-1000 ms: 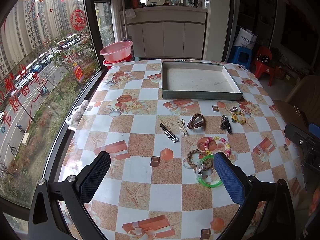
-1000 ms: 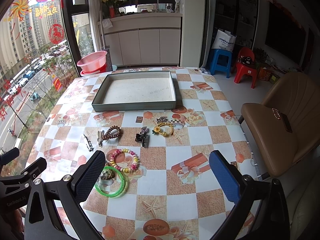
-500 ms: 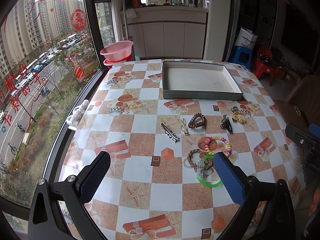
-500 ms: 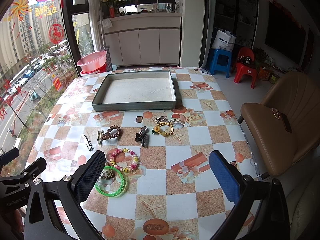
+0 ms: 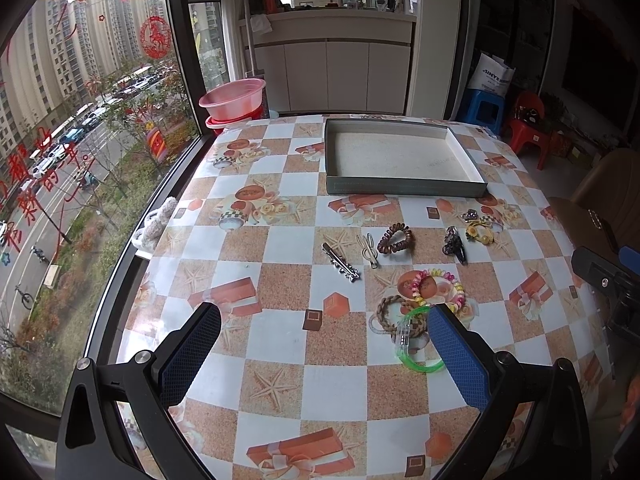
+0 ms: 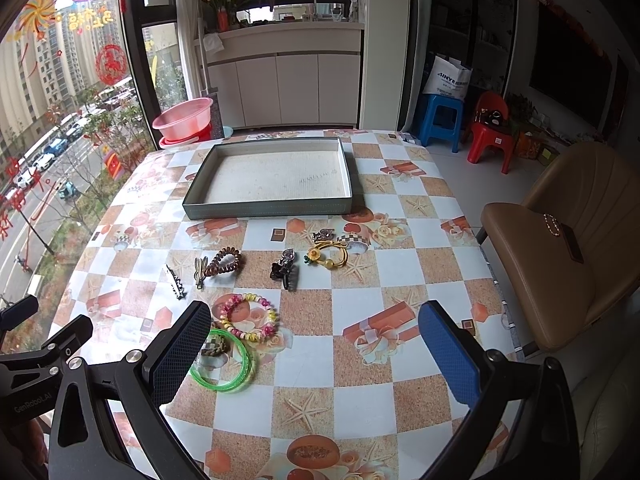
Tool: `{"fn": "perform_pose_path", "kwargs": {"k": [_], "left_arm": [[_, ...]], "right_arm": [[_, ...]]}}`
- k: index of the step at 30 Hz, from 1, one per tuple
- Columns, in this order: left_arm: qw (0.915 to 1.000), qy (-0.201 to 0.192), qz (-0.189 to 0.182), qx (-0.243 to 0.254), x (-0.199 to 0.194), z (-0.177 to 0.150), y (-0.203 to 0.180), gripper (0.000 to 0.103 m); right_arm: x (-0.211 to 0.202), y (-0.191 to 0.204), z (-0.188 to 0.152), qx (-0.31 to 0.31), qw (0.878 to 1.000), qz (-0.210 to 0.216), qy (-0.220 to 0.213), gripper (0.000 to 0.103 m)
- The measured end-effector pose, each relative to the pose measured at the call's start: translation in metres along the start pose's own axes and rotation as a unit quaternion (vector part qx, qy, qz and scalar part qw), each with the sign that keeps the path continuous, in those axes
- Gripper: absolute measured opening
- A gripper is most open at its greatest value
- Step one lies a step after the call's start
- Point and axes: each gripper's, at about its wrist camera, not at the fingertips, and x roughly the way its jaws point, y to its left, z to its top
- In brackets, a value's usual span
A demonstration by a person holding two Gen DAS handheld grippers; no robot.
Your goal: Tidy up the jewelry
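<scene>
Overhead, left wrist view: left gripper (image 5: 324,330) wide open, empty; green bangle (image 5: 416,344) lies just beside its right finger, tray (image 5: 404,190) far ahead. Right wrist view: right gripper (image 6: 314,330) equally open, empty; bangle (image 6: 222,362) just beside its left finger, so neither is clearly nearer.

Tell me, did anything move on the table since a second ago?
Almost nothing. The left gripper and right gripper stay open above the table, holding nothing; the left view shifted only slightly. The tray is still empty, and the green bangle and beaded bracelet lie where they were.
</scene>
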Motion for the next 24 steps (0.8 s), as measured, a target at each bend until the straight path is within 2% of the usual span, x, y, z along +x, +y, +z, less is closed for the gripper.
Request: {"fn": "perform_pose_path", "kwargs": {"k": [8,15,18,22,24], "left_arm": [[0.9998,0.013,-0.014,0.004,0.005,0.002,0.007,0.103],[0.9982,0.047,-0.036,0.012,0.023,0.012,0.021,0.103],[0.9970,0.063,-0.040,0.018,0.037,0.018,0.025,0.103],[0.9935,0.101,-0.048,0.021,0.064,0.024,0.023,0.103],[0.9929,0.108,-0.047,0.016,0.077,0.027,0.021,0.103]], "right_arm": [[-0.003,-0.002,-0.006,0.017,1.000,0.004,0.017,0.103],[0.014,-0.003,-0.004,0.048,0.997,0.016,0.062,0.103],[0.027,0.000,-0.004,0.049,0.991,0.019,0.121,0.103],[0.061,-0.004,-0.010,0.077,0.971,0.027,0.226,0.103],[0.070,-0.009,-0.013,0.093,0.966,0.029,0.238,0.103]]}}
